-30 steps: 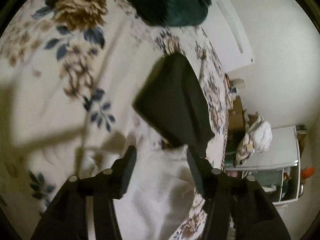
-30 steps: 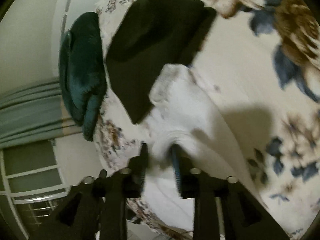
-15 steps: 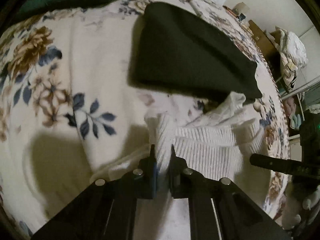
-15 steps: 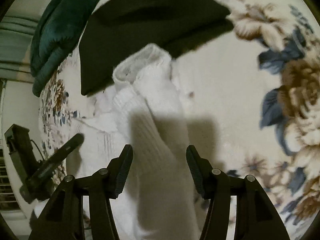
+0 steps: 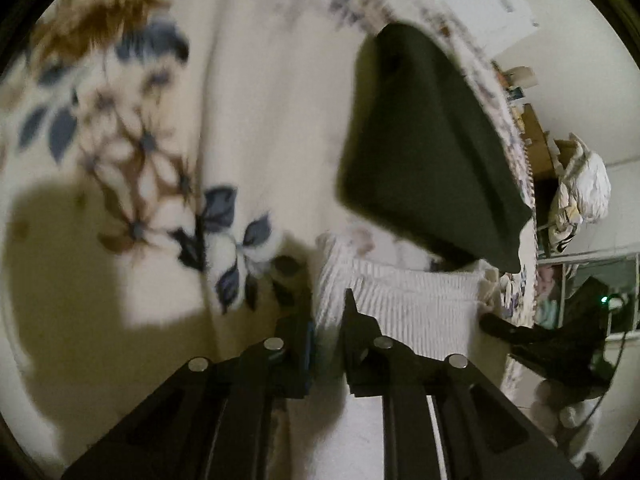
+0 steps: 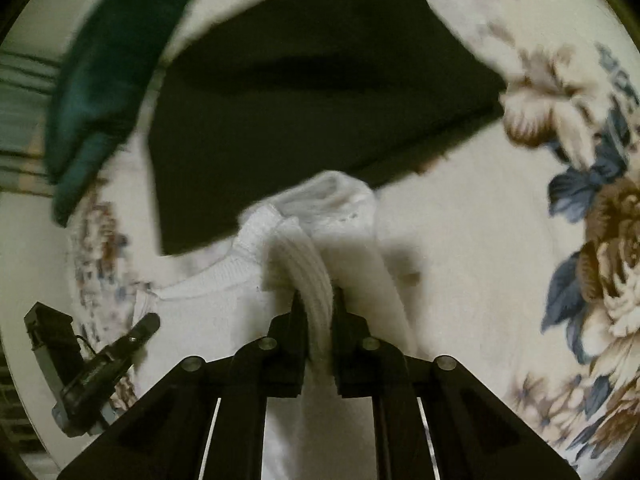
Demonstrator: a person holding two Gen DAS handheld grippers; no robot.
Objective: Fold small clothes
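You have a pinch on the white ribbed garment [image 5: 416, 304] with both tools, one at each end of the same edge, which reads as the set-up for carrying that edge over in a fold.

Your left tool [image 5: 328, 320] is pressed together on a bunched corner of the ribbed cloth; the fabric rises straight out from between its fingers and stretches off to that tool's right, fairly taut, toward your right tool, whose dark body shows at the far right of the left wrist view.

Your right tool [image 6: 318, 320] is likewise pinched shut on a gathered roll of the same white knit [image 6: 304, 264], which stands up between its fingers. The rest of the garment spreads to that tool's left and under it, resting on the bed [image 6: 460, 208] with its floral cover.

Just beyond both tools lies a folded dark garment [image 6: 312, 92], touching or barely overlapping the far edge of the white one; I judge it already done. Farther off, to the right tool's upper left, sits a green cushion [image 6: 104, 80].
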